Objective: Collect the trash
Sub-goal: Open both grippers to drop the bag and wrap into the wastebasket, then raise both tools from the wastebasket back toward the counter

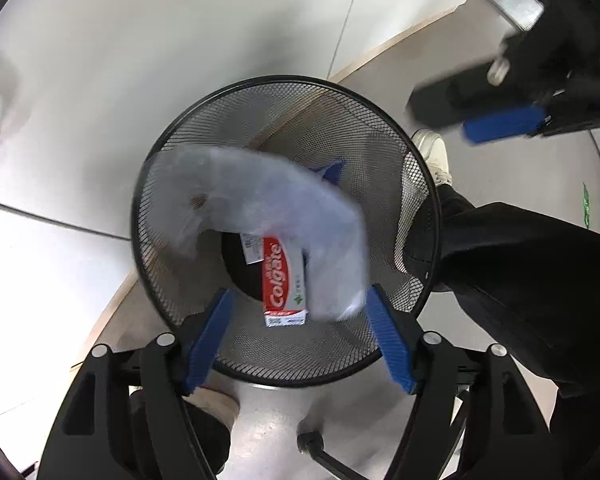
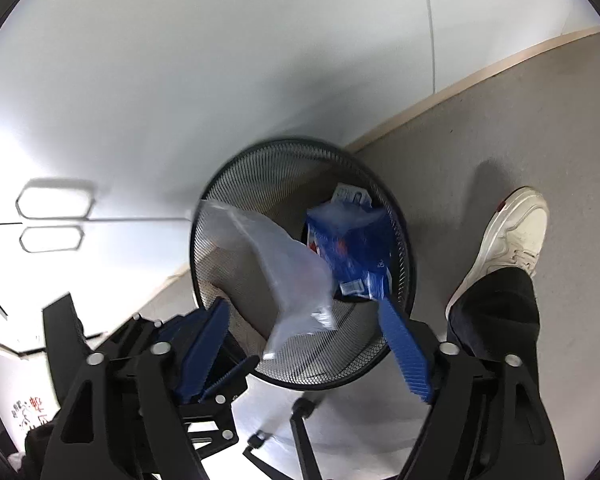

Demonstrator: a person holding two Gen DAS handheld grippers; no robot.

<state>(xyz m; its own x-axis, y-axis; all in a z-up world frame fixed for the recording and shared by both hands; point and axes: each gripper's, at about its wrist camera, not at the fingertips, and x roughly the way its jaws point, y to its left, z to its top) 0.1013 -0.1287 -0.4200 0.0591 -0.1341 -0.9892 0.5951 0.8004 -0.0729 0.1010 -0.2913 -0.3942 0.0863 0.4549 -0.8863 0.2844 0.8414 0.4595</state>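
Note:
A black wire-mesh bin (image 1: 284, 79) stands on the grey floor, straight below my left gripper (image 1: 300, 320), whose blue pads are spread wide. A blurred clear plastic bag (image 1: 260, 200) hangs loose over the bin mouth between the pads, and neither pad presses on it. Under it lies a red and white Colgate box (image 1: 278, 280). In the right wrist view the same bin (image 2: 284, 143) holds a blue packet (image 2: 352, 248) and the clear bag (image 2: 288, 272). My right gripper (image 2: 304, 344) is open over the near rim, its pads apart from both. It also shows as the right gripper (image 1: 500, 120) beside the bin.
White cabinet doors (image 2: 180, 80) with a pale skirting rise behind the bin. A person's white shoe (image 2: 512, 232) and dark trouser leg (image 1: 520, 280) stand just right of the bin. A chair's black caster (image 1: 312, 440) sits on the floor on the near side.

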